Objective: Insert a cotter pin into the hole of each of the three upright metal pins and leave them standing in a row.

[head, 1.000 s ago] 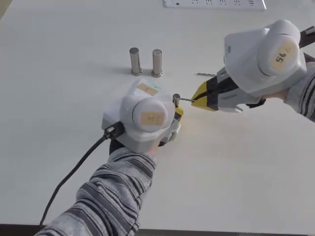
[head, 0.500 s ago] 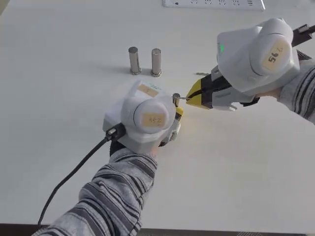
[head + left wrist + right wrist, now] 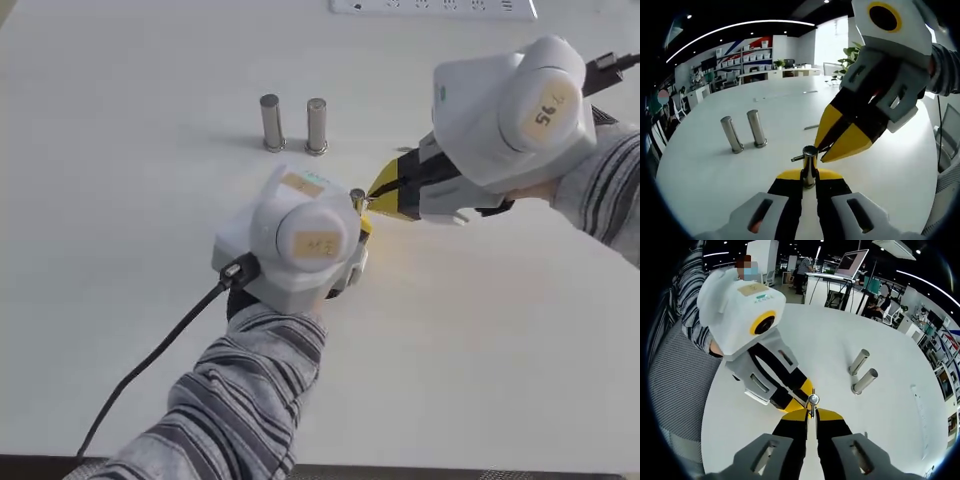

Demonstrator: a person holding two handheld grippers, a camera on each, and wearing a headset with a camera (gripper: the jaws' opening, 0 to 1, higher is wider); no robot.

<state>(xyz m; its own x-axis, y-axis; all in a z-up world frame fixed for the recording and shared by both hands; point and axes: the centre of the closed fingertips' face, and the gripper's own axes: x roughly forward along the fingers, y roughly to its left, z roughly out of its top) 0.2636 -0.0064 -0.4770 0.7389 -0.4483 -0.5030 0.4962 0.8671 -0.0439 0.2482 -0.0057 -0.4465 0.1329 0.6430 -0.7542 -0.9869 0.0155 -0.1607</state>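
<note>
My head view is bright and even. The white desk (image 3: 120, 150) is nearly washed out, with a warm patch toward its middle and faint, soft shadows at the two standing pins (image 3: 270, 122). In the left gripper view a ceiling strip light (image 3: 740, 25) bends with the fisheye and a window (image 3: 832, 42) blows out. The metal pin (image 3: 810, 162) clamped in the left tongs (image 3: 810, 176) glints. The right tongs (image 3: 821, 150) pinch a cotter pin (image 3: 797, 158) that looks thin and soft.

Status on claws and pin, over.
Left claw shut on upright pin. Right claw shut on cotter, tip through the hole. Two other pins stand apart.
</note>
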